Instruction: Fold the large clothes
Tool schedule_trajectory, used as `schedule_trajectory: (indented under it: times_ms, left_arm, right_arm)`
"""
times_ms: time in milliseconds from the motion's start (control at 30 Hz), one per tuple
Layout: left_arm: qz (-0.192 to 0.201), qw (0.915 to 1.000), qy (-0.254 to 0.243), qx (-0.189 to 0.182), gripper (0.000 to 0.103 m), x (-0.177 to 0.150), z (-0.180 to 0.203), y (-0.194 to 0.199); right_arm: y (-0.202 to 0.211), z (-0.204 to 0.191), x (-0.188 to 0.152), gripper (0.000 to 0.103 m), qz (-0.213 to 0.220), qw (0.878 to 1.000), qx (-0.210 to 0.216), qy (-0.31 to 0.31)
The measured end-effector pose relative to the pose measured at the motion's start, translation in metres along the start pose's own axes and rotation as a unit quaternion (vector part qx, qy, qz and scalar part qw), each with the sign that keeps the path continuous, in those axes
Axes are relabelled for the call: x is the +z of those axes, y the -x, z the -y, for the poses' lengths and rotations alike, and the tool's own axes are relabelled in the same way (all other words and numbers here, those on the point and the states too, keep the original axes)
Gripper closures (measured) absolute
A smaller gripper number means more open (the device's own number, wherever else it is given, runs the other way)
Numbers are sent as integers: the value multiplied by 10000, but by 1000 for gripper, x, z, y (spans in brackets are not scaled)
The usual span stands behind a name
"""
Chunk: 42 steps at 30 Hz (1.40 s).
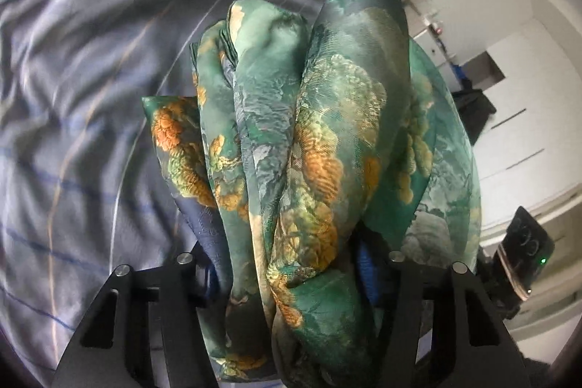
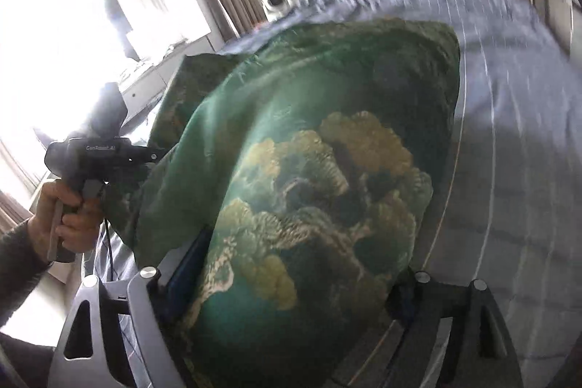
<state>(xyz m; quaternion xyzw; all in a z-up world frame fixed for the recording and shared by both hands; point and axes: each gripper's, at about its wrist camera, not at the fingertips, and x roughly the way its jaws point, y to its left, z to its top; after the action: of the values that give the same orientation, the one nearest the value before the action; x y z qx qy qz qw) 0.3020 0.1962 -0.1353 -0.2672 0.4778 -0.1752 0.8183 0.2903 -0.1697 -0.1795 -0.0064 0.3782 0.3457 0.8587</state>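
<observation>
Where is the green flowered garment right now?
The green flowered garment is bunched between the left gripper fingers and drapes over the right gripper, above the blue striped bed sheet.
</observation>
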Motion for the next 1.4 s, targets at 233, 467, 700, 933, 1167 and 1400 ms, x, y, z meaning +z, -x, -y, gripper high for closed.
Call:
schedule_trajectory:
  times_ms: [233, 467, 700, 933, 1167, 1400]
  left_arm:
    - [405, 9991, -148, 8, 43, 74, 28, -23]
    - [34, 9992, 103, 393, 33, 90, -5, -81]
    - [766, 9909, -459, 1007, 12, 58, 4, -45]
    - [1955, 9054, -2270, 3007, 1, -14, 100, 23]
    - [2341, 8799, -2129, 3545, 0, -84, 157, 38]
    - [2307, 9248, -1413, 2676, 0, -125, 173, 46]
  right_arm:
    - [2, 32, 60, 19, 386, 9989, -28, 256]
    - [-49, 107, 91, 19, 18, 9995, 177, -245]
    - [-80, 150, 52, 13, -301, 9903, 416, -1293]
    - [15, 69, 43, 12, 645, 9860, -1535, -84]
    - [107, 7, 30, 12, 1351, 9564, -2583, 179]
    - [143, -6, -5, 12, 892, 9487, -3028, -161]
